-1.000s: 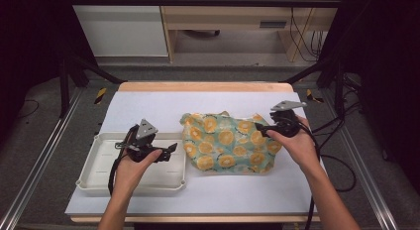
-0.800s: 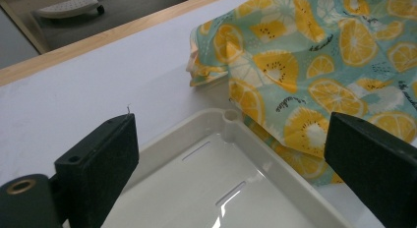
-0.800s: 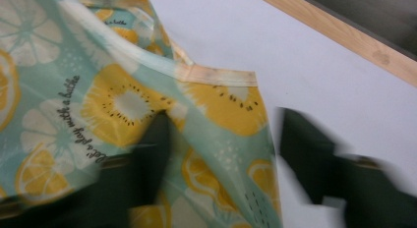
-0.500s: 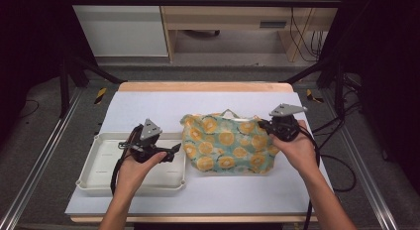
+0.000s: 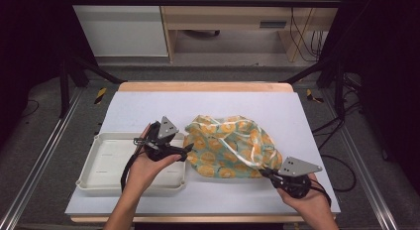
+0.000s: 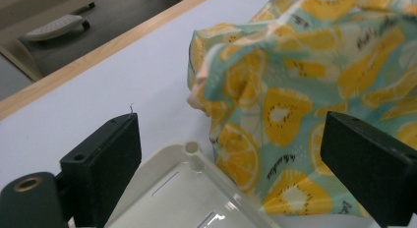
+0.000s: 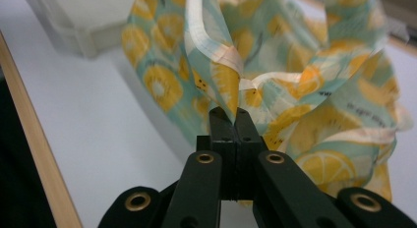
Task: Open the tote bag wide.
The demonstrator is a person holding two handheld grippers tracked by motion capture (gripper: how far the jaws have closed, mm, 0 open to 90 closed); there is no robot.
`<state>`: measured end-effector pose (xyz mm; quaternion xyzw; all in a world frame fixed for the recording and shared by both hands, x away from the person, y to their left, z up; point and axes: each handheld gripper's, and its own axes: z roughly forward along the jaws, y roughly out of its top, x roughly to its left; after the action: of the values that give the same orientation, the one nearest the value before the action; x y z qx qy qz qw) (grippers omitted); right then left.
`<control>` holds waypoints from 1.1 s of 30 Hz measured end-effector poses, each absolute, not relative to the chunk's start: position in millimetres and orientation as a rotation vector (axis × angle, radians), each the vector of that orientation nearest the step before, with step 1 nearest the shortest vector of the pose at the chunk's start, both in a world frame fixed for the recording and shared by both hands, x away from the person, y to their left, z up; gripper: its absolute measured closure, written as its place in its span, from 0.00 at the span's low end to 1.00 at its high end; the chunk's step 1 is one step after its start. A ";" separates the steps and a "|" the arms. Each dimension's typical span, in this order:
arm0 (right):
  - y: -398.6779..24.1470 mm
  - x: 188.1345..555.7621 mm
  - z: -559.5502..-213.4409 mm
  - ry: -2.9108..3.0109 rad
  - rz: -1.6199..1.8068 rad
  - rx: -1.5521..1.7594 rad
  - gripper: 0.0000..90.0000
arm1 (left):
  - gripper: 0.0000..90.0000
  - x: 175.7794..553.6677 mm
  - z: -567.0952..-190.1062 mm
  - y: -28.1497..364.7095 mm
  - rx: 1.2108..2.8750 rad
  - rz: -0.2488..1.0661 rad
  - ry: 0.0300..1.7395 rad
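grey floor (image 5: 44,141), wooden desk (image 5: 233,17) behind, dark surroundings, trailing cables (image 5: 302,36)

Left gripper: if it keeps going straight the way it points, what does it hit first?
Most likely the fruit-print cloth. The left gripper has its jaws open over the corner of the white tray, and the cloth's edge lies just ahead between them. Depth is unclear, so it may skim the tray rim first.
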<state>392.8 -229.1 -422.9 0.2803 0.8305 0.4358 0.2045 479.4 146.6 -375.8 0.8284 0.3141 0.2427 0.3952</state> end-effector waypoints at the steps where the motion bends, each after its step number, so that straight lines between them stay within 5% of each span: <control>1: -230.3 392.3 -426.7 2.327 1.213 0.790 1.00 | 0.10 477.4 -373.0 145.5 2.093 0.621 0.790; 7: -230.8 393.7 -450.8 2.386 1.134 0.823 1.00 | 0.15 472.0 -357.9 138.6 2.090 0.642 0.743; 16: -216.8 391.0 -462.5 2.464 1.069 0.762 1.00 | 0.42 489.6 -333.5 97.1 2.128 0.572 0.596; 22: -218.5 390.0 -463.5 2.468 1.068 0.766 1.00 | 0.36 509.0 -351.7 61.9 2.308 0.508 0.514; 30: -222.4 391.9 -464.1 2.460 1.066 0.790 0.99 | 0.28 505.3 -385.6 75.6 2.398 0.450 0.543; 33: -223.2 391.6 -463.1 2.447 1.071 0.795 0.98 | 0.35 497.2 -391.4 79.5 2.413 0.429 0.529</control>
<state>391.6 -223.2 -463.1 0.2808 0.8643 0.3782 0.1764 497.2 79.5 -391.4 0.9144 0.2004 0.1624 0.3121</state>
